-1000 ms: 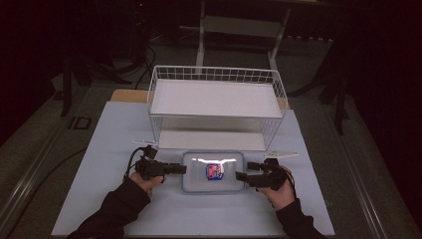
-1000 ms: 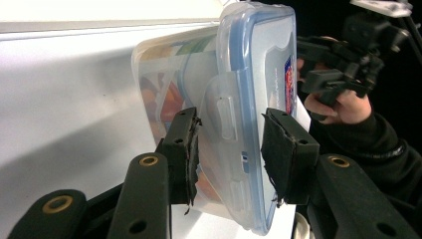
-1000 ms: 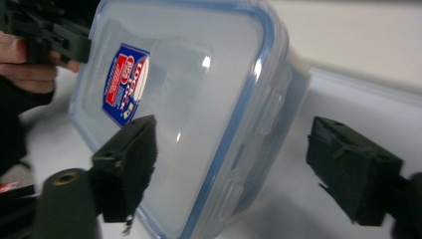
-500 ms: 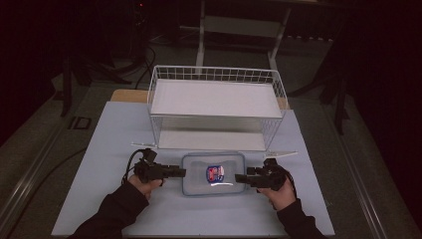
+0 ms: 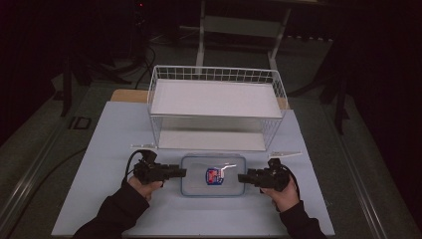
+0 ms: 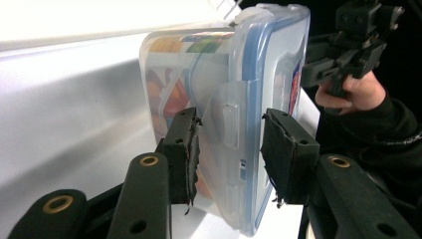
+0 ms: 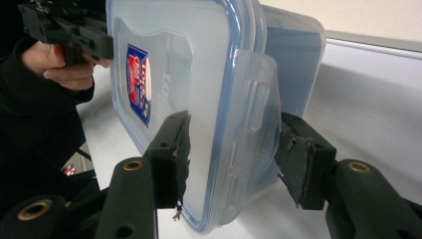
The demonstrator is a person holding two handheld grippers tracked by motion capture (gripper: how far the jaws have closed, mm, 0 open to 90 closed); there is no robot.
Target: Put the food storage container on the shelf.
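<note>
A clear plastic food box (image 5: 213,175) with a blue-edged snap lid lies flat on the pale table (image 5: 104,149), just in front of the white wire basket (image 5: 217,105) and roughly level with the basket's middle. A red and blue label (image 5: 213,176) sits on the lid near its centre. In the left gripper view, coloured shapes inside the box (image 6: 199,99) show through its clear wall, too blurred to name.

The left gripper (image 5: 175,173) reaches in at the box's left end. In the left gripper view its jaws (image 6: 231,154) are spread on either side of the lid's side latch (image 6: 230,124), one over the lid and one against the box wall; whether either pad touches the plastic I cannot tell, and the gap between them is plainly wide. The right gripper (image 5: 246,178) meets the box at its right end. In the right gripper view its jaws (image 7: 231,157) also stand apart, straddling the latch tab (image 7: 256,117) on that end, with no clear pinch.

Each gripper is held by a hand in a dark sleeve, coming from the near edge of the table. Beyond the box, the basket stands on a wire frame with a white sheet as its floor. A thin pale strip (image 5: 284,155) lies on the table by the basket's front right corner, just behind the right gripper.
</note>
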